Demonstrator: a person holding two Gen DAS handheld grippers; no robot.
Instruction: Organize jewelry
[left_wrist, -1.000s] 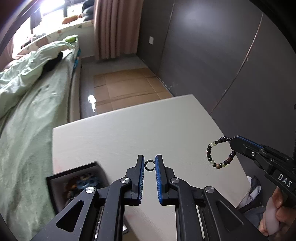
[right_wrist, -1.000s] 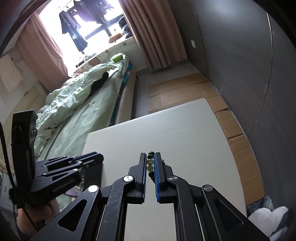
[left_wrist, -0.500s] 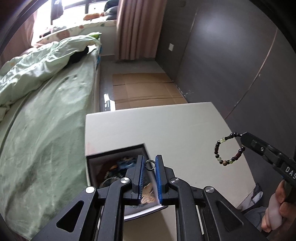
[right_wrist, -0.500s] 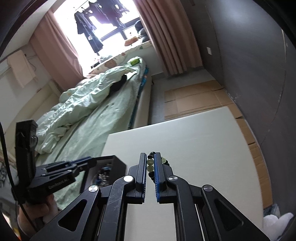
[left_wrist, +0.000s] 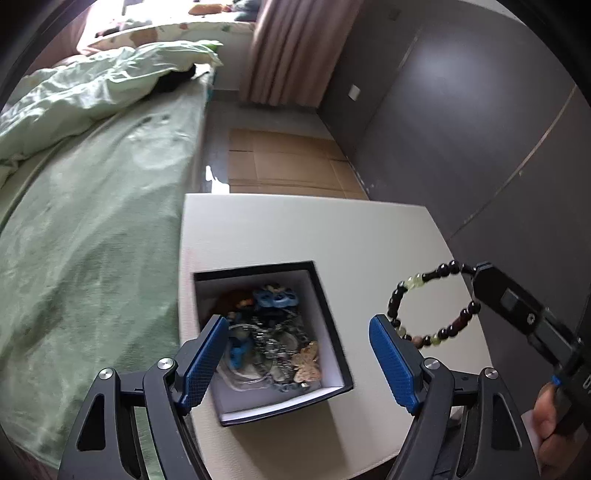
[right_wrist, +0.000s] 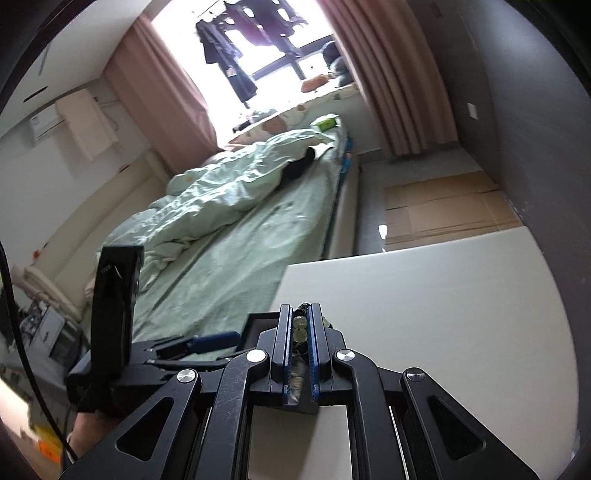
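The beaded bracelet (left_wrist: 434, 304) of dark, brown and pale green beads hangs in the air above the desk (left_wrist: 332, 236), pinched at its upper right by the right claw (left_wrist: 476, 271). In the right wrist view the same bracelet (right_wrist: 300, 325) sits between the two blue pads, which stand narrow and pressed against the beads.

Just to the left of the bracelet, a black box (left_wrist: 325, 295) with a white lining stands on the near left part of the desk, close to the edge beside the bed (left_wrist: 92, 240). It holds a tangled heap of jewelry (left_wrist: 269, 339): blue flower-shaped pieces, silver chains, a gold butterfly-shaped piece (left_wrist: 306, 362) and some brown beads at the back. Individual pieces lower in the heap are hard to tell apart.

The left claw (left_wrist: 299, 350) hangs over the box with its jaws wide; they have just been opening, and nothing is gripped between the pads. The ring it carried cannot be picked out for certain among the heap below.

A person's fingers (left_wrist: 546, 417) grip the handle of the right claw at the lower right edge. Flattened cardboard (left_wrist: 280, 162) lies on the floor beyond the desk, and a pink curtain (left_wrist: 295, 48) hangs at the far wall.
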